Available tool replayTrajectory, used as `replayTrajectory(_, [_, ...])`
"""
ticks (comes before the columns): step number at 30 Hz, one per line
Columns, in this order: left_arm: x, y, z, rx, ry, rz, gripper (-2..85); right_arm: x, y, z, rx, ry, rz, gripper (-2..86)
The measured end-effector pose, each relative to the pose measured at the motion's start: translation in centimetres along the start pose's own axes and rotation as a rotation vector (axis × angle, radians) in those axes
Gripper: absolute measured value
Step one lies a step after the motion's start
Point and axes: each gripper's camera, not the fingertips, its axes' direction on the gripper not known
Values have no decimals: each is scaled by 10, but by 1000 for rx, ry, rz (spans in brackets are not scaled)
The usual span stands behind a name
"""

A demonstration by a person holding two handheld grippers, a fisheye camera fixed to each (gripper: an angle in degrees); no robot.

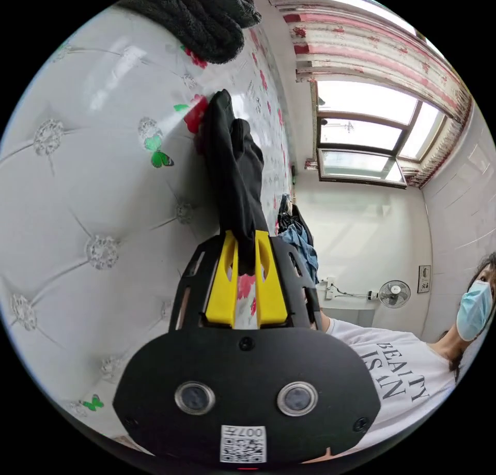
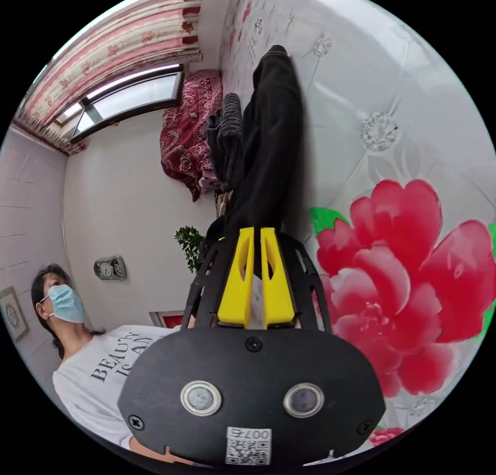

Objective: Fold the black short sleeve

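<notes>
- The black short sleeve (image 1: 235, 185) is stretching from frame centre toward the top in both views, over the flowered tufted surface (image 1: 93, 185).
- The left tool (image 1: 247, 268) and right tool (image 2: 254, 265) are each clenching bunched cloth.
- The bunched grips could be hiding uneven layers, likely giving a crooked fold or a slip.

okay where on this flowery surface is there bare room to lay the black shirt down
Both grippers, left and right, pinch the black shirt. Free patches: the white tufted stretch between the green butterfly and the left gripper, and the area around the big red flower. Crowded: the dark knit pile and the heap of clothes toward the window.
</notes>
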Motion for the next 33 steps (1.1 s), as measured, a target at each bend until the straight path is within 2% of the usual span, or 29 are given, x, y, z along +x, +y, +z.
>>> replayTrajectory(5, [39,48,-72,50,56,-77,51,-4,55,3,21,-175,96,0])
replayTrajectory(9, [82,38,-125,113,106,-70,50,-24,64,24,17,-230,137,0])
replayTrajectory(12, [132,2,-167,158,109,22,50,-87,33,49,-4,-204,-18,0])
replayTrajectory(17, [281,-77,-295,267,120,270,50,-216,-4,107,13,-209,-285,0])
replayTrajectory(21, [373,-72,-418,365,80,420,50,-308,10,186,-2,-292,-473,0])
replayTrajectory(23, [389,-48,-466,410,22,436,50,-332,28,229,-39,-312,-524,0])
replayTrajectory(25, [387,-17,-508,455,-54,415,51,-343,59,296,-104,-311,-551,1])
replayTrajectory(27, [356,29,-551,509,-135,309,54,-335,83,352,-153,-304,-528,1])
replayTrajectory(30, [303,86,-577,577,-269,133,60,-286,128,456,-266,-260,-385,2])
replayTrajectory(32, [245,152,-582,608,-453,-70,63,-244,155,512,-381,-191,-320,2])
replayTrajectory(33, [235,170,-579,616,-493,-105,62,-213,173,540,-473,-119,-279,1])
